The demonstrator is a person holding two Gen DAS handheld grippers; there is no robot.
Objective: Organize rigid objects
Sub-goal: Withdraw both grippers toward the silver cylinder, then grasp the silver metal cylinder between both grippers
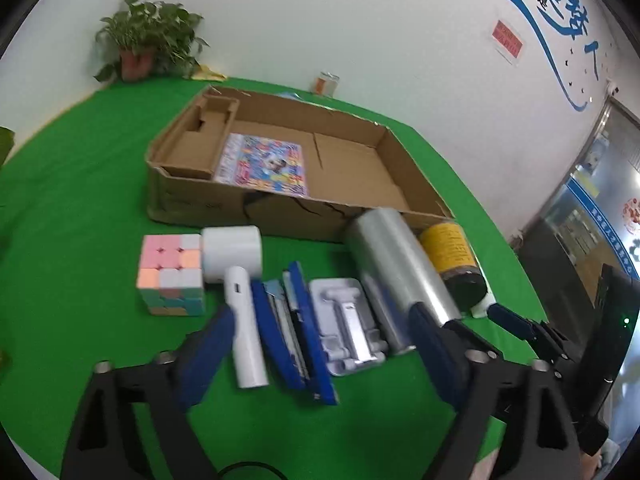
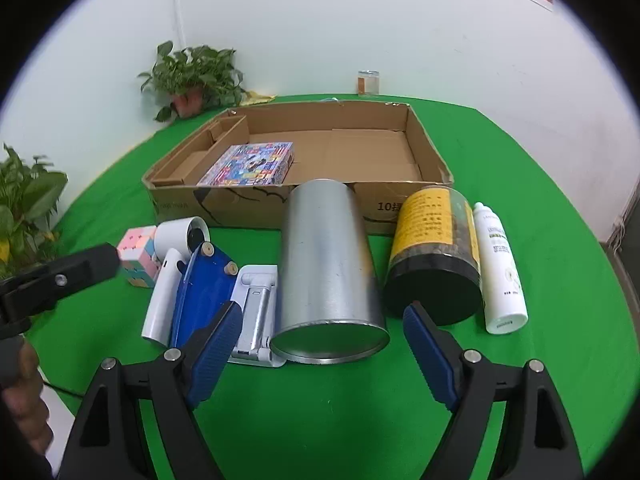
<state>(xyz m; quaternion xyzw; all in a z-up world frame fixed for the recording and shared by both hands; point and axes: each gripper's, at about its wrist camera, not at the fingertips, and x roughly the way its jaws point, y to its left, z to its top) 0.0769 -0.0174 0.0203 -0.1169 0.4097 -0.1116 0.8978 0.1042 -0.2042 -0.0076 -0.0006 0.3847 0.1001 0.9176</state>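
Although crowded along the near side, otherwise bare green cloth across the desk (image 2: 560, 280). Next in size, set toward the far side, open on top: cardboard box (image 2: 432, 152), holding only a colourful puzzle box (image 2: 248, 164) in its left half, beside a cardboard divider.

Hovering over the near row, spread wide and pinching nothing: left claw (image 1: 320, 360), gripped by a hand (image 2: 24, 400) at the edge of the right wrist view. Likewise spread, nothing between the pads: right claw (image 2: 322, 356), aimed at the end of the metal can (image 2: 326, 256).

Lying on its side, far end against the box's front wall, blocking the straight way to the box's middle. Just to its right, also on its side, black lid toward the camera: jar with a yellow label (image 2: 436, 240). Beside that, flat on the cloth: white spray bottle (image 2: 500, 264).

Left of the can, packed side by side and touching or nearly so: silver phone stand (image 2: 256, 304), blue tool (image 2: 204, 292), white handheld device (image 2: 168, 276). Farthest left, against the device's round head: pastel cube (image 1: 170, 276).

Well apart, by the wall behind the box: potted plant (image 2: 192, 76) and small glass jar (image 2: 368, 84).
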